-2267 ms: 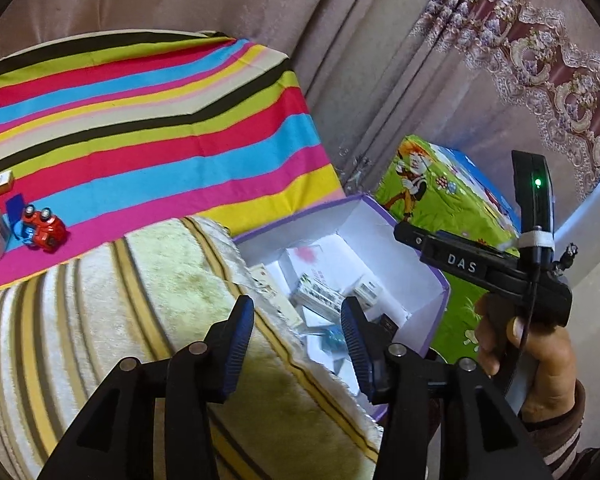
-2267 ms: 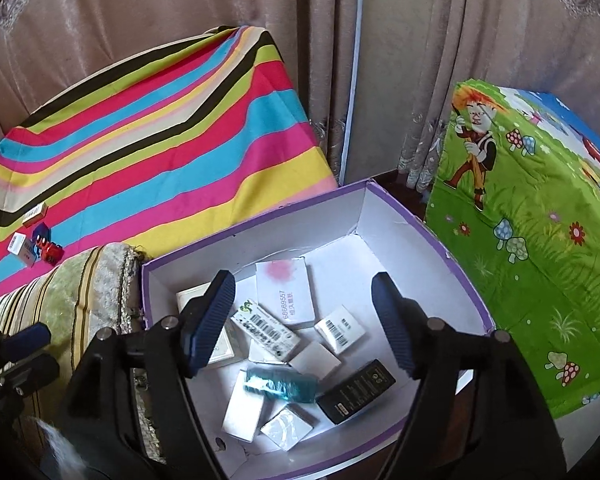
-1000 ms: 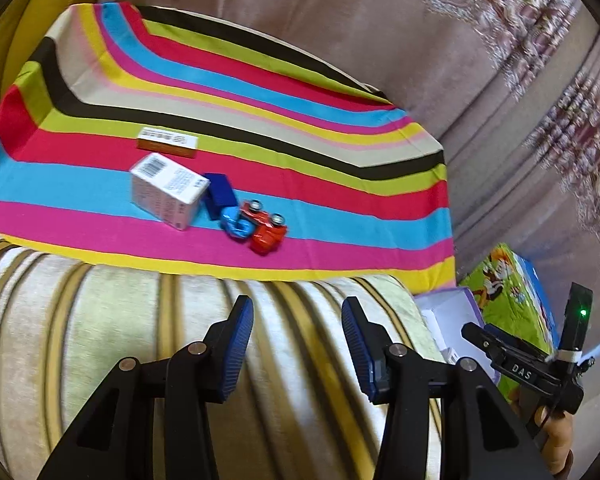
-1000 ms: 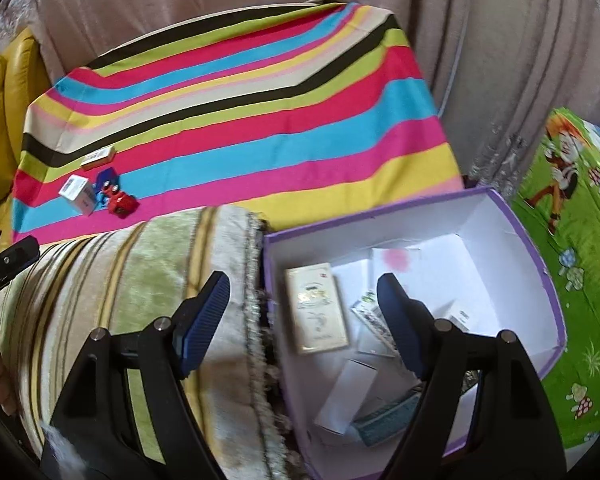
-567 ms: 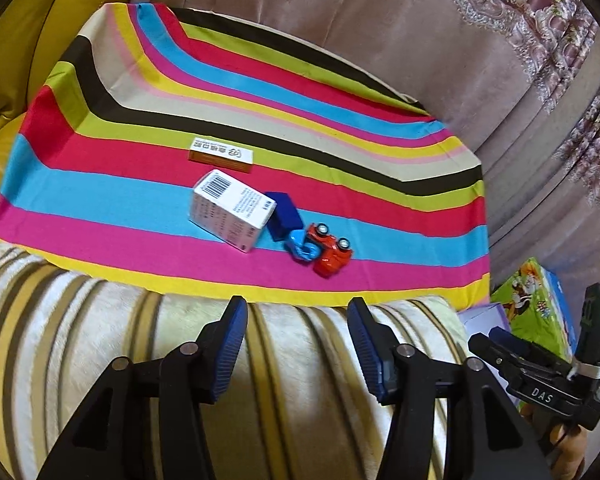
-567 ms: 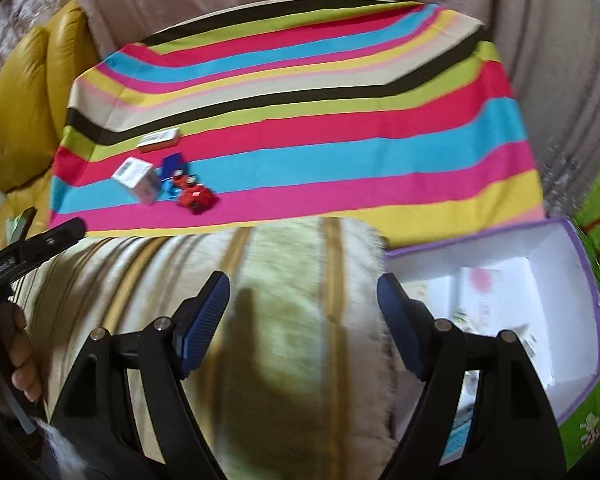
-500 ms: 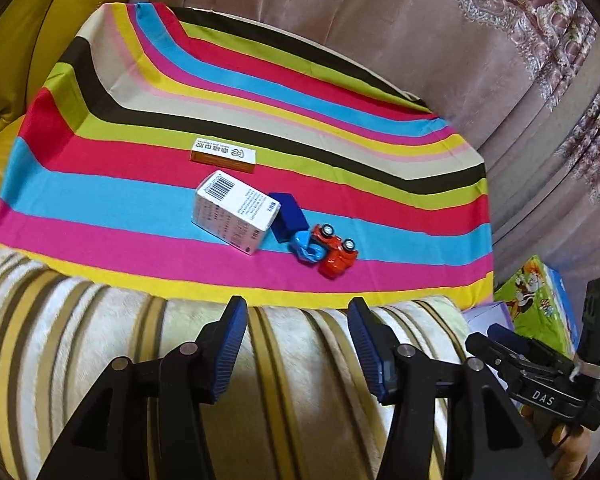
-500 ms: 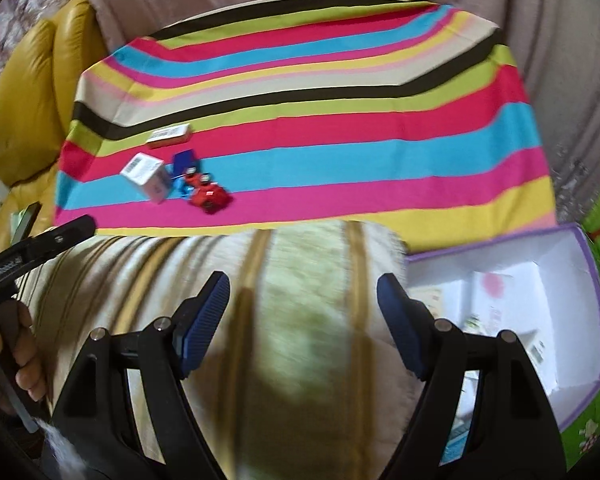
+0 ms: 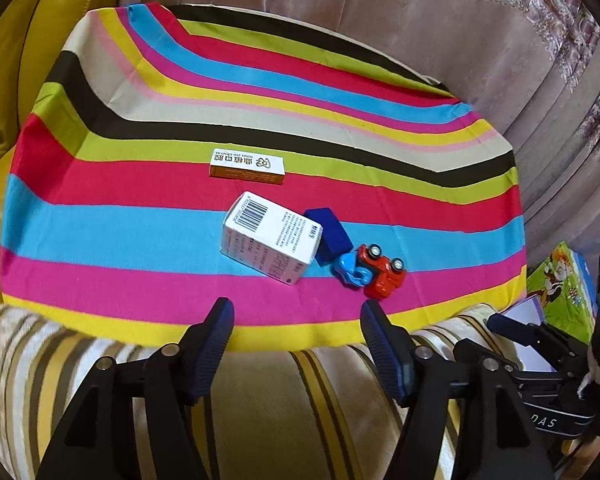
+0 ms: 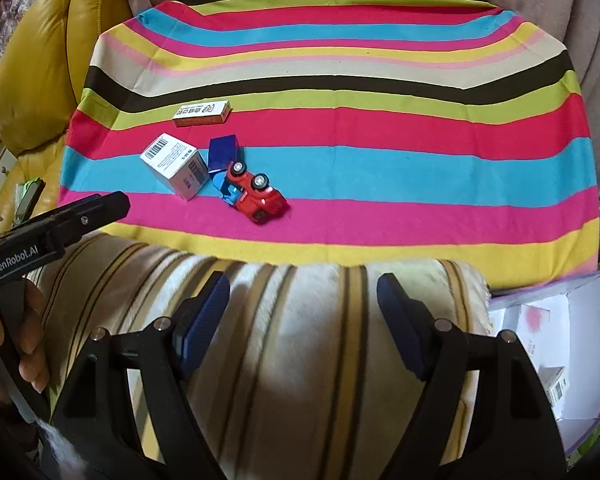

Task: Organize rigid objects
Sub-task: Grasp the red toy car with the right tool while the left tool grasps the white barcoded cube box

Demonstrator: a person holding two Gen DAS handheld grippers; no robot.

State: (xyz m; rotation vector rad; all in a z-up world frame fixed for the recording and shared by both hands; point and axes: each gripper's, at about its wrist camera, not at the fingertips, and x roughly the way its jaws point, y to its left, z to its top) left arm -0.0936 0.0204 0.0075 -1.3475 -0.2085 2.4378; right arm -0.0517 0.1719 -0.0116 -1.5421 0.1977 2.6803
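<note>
On the striped cloth (image 9: 140,220) lie a white barcode box (image 9: 270,238), a dark blue block (image 9: 332,234), a red and blue toy car (image 9: 370,270) tipped on its side, and a flat orange-white box (image 9: 247,165). The same white box (image 10: 175,166), blue block (image 10: 223,152), toy car (image 10: 252,194) and flat box (image 10: 202,113) show in the right wrist view. My left gripper (image 9: 296,350) is open and empty, just short of the white box. My right gripper (image 10: 302,322) is open and empty over the striped cushion (image 10: 300,320).
A purple-rimmed white box (image 10: 572,340) holding several small packages sits low at the right. A yellow leather seat (image 10: 40,60) is at the left. Pink curtains (image 9: 460,20) hang behind. A green cartoon-print surface (image 9: 560,292) is at the far right.
Both grippers swung left, away from the purple box, and now face the objects on the striped cloth. The left gripper has come closer to the white box. Both stayed open.
</note>
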